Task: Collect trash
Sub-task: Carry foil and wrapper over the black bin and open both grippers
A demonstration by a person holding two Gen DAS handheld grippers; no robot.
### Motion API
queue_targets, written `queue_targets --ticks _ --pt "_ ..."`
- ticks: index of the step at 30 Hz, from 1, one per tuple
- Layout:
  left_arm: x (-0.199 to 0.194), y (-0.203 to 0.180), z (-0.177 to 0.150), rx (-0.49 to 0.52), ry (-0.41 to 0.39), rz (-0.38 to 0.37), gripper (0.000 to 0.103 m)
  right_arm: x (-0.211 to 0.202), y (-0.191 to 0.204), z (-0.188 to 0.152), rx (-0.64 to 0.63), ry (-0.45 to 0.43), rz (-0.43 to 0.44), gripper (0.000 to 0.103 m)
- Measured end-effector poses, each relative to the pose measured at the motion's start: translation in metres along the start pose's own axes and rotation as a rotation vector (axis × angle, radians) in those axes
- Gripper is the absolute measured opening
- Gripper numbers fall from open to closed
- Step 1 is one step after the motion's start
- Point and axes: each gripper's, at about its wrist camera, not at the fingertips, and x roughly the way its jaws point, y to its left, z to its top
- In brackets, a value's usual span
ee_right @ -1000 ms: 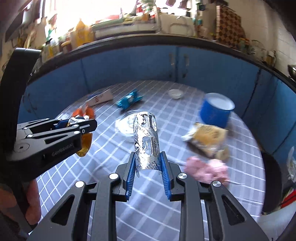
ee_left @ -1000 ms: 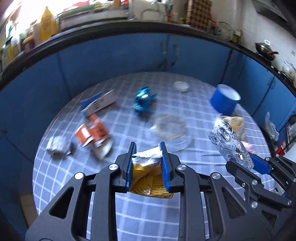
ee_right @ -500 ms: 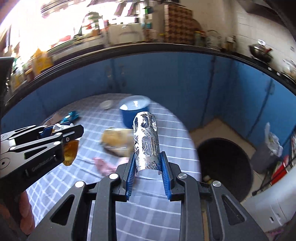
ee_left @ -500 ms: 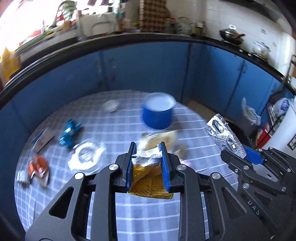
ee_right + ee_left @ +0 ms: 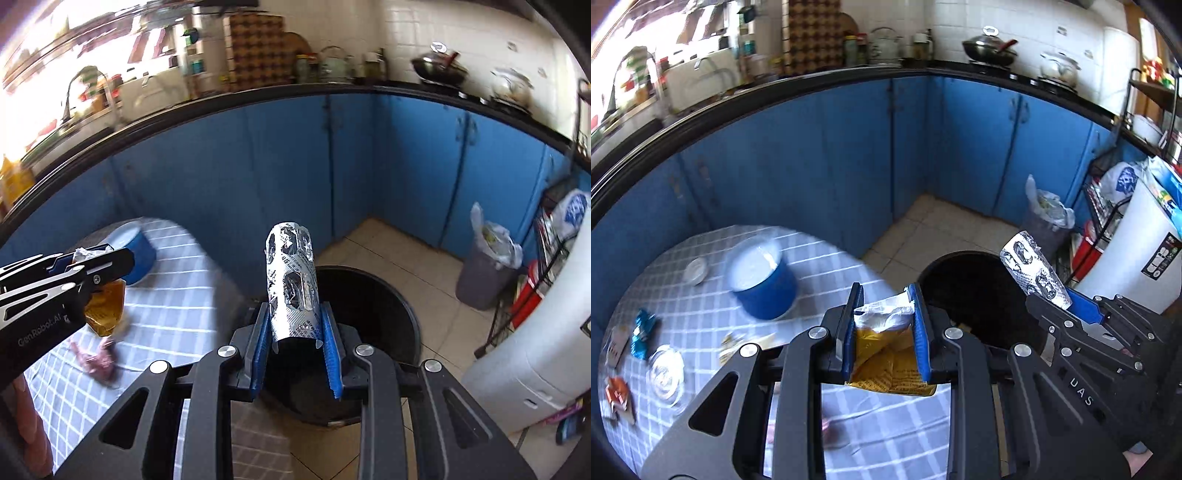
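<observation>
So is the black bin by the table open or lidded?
Open: the black bin shows a dark hollow inside its round rim, no lid on it.

A home kitchen is shown. Blue cabinets [image 5: 857, 155] are set under a dark countertop [image 5: 960, 68] that runs along tiled walls [image 5: 1034, 22]. A wok [image 5: 988, 46] and a lidded pot [image 5: 1058, 66] are placed at the far right, apparently on a stove. A kettle [image 5: 334, 64] and jars are seen further left, and a table with a checked cloth [image 5: 701, 306] at the near left.
</observation>
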Motion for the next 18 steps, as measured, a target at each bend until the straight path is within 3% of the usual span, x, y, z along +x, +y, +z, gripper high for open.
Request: queue_targets --ticks 10,18 --pt "0.035 -0.042 0.022 0.055 0.007 -0.035 0.026 0.029 -0.03 -0.007 0.045 0.04 0.003 0.029" --pt "0.055 -0.053 0.027 0.062 0.024 -0.051 0.026 0.042 -0.042 -0.006 0.074 0.043 0.024 0.031"
